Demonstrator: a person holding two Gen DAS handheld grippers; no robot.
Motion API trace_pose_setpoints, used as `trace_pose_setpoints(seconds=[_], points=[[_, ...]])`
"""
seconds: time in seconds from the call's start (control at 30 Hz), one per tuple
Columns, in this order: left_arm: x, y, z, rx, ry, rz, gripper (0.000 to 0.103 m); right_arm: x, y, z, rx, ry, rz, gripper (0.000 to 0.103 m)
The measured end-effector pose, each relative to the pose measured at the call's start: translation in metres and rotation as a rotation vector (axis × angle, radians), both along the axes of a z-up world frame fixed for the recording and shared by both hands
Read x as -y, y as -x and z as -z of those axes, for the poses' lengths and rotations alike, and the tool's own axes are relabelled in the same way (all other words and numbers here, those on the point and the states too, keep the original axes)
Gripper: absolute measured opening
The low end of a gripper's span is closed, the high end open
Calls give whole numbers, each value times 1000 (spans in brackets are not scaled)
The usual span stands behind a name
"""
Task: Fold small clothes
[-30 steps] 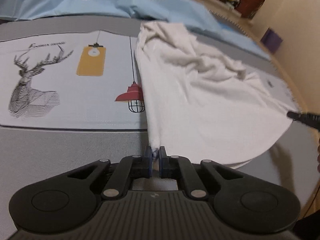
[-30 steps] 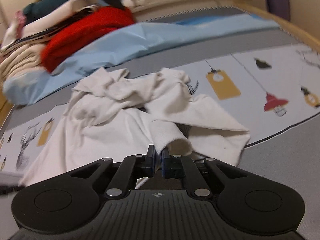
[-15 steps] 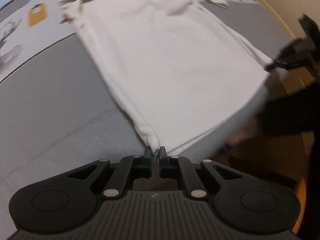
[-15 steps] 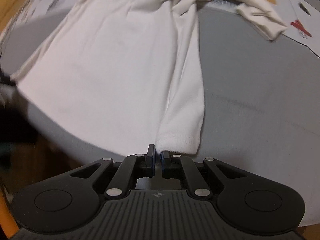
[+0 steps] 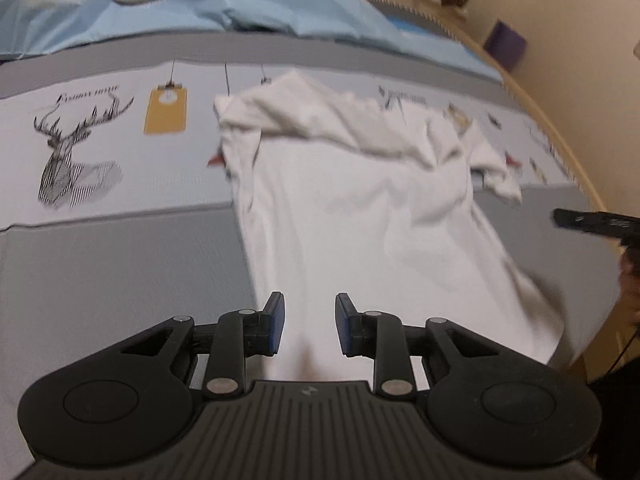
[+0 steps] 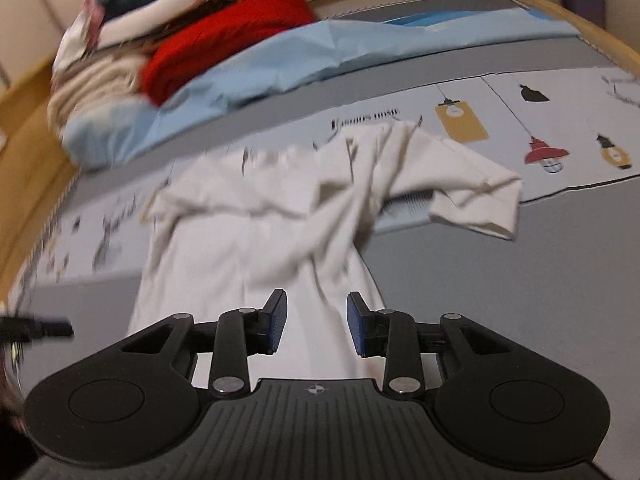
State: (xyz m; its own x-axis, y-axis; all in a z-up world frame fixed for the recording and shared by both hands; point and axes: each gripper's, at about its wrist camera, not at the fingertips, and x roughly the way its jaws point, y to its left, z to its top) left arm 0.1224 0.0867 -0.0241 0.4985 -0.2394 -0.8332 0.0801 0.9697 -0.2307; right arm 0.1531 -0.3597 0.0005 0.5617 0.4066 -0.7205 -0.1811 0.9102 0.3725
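A small white T-shirt point(image 5: 360, 208) lies spread on the grey printed mat point(image 5: 100, 264), body flat toward me, its top and sleeves bunched at the far end. My left gripper point(image 5: 309, 320) is open and empty over the shirt's near left hem. The shirt also shows in the right wrist view point(image 6: 248, 248), with one sleeve point(image 6: 476, 200) flung out to the right. My right gripper point(image 6: 316, 324) is open and empty over the near right hem. The other gripper's tip shows at the right edge of the left view point(image 5: 592, 222) and at the left edge of the right view point(image 6: 36, 326).
A light blue sheet point(image 5: 200, 12) lies across the far side of the mat. A pile of clothes with a red garment point(image 6: 216, 44) sits behind it. The wooden edge point(image 5: 560, 120) curves along the right side. A purple box point(image 5: 506, 42) stands beyond it.
Both grippers were shut on the shirt's bottom hem corners and pulled it out flat. Now both have opened and let the hem go, and the shirt lies on the mat.
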Motion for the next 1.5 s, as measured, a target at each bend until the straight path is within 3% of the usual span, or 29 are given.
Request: trace_pose_setpoints(seconds=[0.13, 0.3, 0.43, 0.6, 0.63, 0.73, 0.9, 1.03, 1.17, 1.33, 1.5], points=[[10, -12, -6, 37, 10, -13, 30, -24, -41, 13, -16, -67, 83, 34], [27, -32, 1, 39, -35, 8, 30, -56, -89, 37, -20, -70, 198, 36], [31, -44, 8, 30, -46, 23, 30, -77, -128, 64, -73, 1, 245, 55], [29, -53, 7, 39, -37, 33, 30, -82, -155, 96, -121, 76, 336, 55], [28, -55, 8, 38, -34, 30, 30, -82, -157, 99, -115, 80, 344, 53], [21, -61, 8, 35, -35, 15, 30, -83, -160, 97, -75, 86, 349, 7], [6, -70, 8, 31, -42, -35, 30, -93, -155, 78, -12, 61, 325, 5], [-5, -73, 6, 32, -45, -68, 30, -111, -147, 55, -59, 13, 267, 5], [-9, -75, 4, 36, -46, -80, 30, -131, -137, 38, -75, 44, 222, 5], [-7, -77, 4, 34, -48, -74, 30, -122, -138, 46, -84, 133, 280, 5], [-7, -79, 0, 46, -41, -66, 30, -90, -137, 53, -107, 62, 363, 6]])
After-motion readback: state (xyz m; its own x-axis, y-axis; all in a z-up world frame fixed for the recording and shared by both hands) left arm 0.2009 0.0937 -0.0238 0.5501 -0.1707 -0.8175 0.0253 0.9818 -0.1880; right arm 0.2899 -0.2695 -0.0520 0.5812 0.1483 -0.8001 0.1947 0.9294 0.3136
